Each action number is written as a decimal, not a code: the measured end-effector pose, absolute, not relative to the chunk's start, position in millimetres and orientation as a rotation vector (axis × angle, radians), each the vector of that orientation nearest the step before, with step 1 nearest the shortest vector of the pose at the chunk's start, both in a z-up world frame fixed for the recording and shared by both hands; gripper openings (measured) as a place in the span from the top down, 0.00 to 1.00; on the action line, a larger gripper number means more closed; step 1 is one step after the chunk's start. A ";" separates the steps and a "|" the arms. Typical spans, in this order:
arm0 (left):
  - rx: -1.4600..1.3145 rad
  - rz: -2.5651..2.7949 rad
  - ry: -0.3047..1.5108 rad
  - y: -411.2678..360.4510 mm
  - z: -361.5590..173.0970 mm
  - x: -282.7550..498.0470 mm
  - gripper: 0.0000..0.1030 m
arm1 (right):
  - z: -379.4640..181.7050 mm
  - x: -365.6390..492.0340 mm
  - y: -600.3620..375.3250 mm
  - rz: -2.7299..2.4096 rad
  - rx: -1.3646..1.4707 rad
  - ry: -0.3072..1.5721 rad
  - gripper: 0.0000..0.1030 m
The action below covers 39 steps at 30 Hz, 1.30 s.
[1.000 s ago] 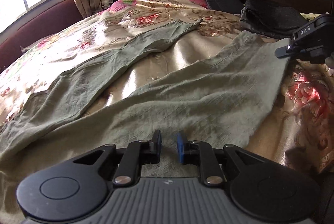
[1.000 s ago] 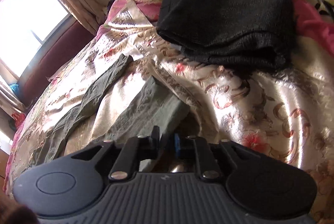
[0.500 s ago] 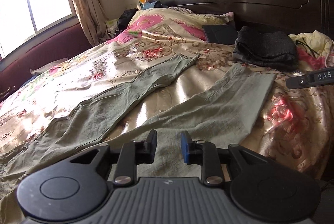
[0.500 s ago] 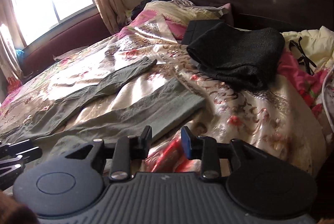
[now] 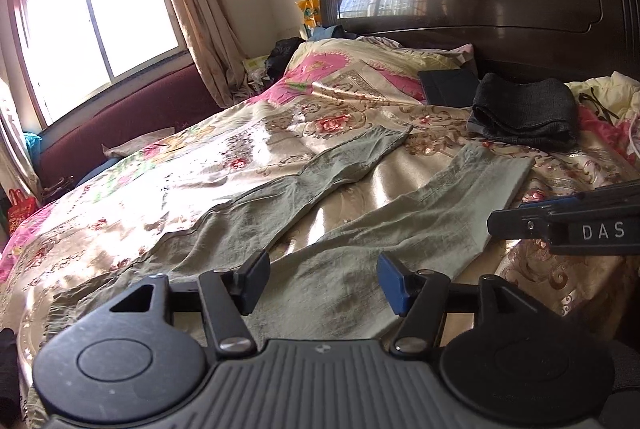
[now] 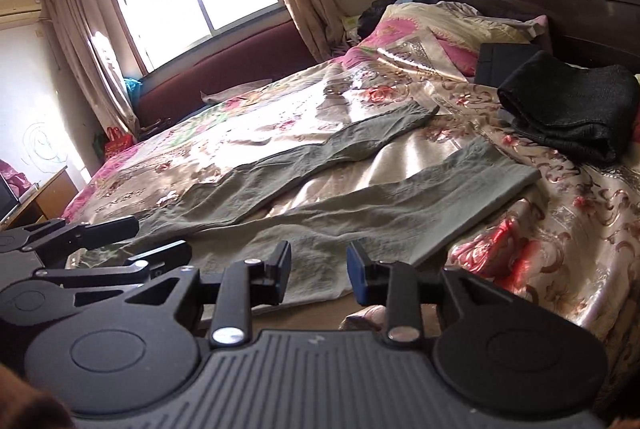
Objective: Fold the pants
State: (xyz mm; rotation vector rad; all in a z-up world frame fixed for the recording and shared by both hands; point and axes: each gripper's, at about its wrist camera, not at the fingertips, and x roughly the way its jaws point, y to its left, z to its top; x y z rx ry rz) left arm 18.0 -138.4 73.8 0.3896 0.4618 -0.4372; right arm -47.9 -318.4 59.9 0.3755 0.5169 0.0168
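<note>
On bed | one pants | two claws, left claw, right claw, both agape

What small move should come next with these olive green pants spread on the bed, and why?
Probably lower the open right gripper onto the near leg of the olive green cotton pants; both legs lie splayed apart, and the left gripper is open too.
</note>
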 end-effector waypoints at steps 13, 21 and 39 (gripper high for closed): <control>0.459 -0.390 0.428 -140.4 75.2 -9.4 0.00 | 58.9 -62.5 -302.5 0.090 0.388 0.493 0.65; 0.482 -0.366 0.439 -137.4 71.8 -12.2 0.00 | 54.4 -60.9 -297.9 0.113 0.400 0.500 0.63; 0.476 -0.317 0.472 -126.8 69.7 -5.7 0.00 | 48.6 -53.2 -289.2 0.169 0.416 0.531 0.63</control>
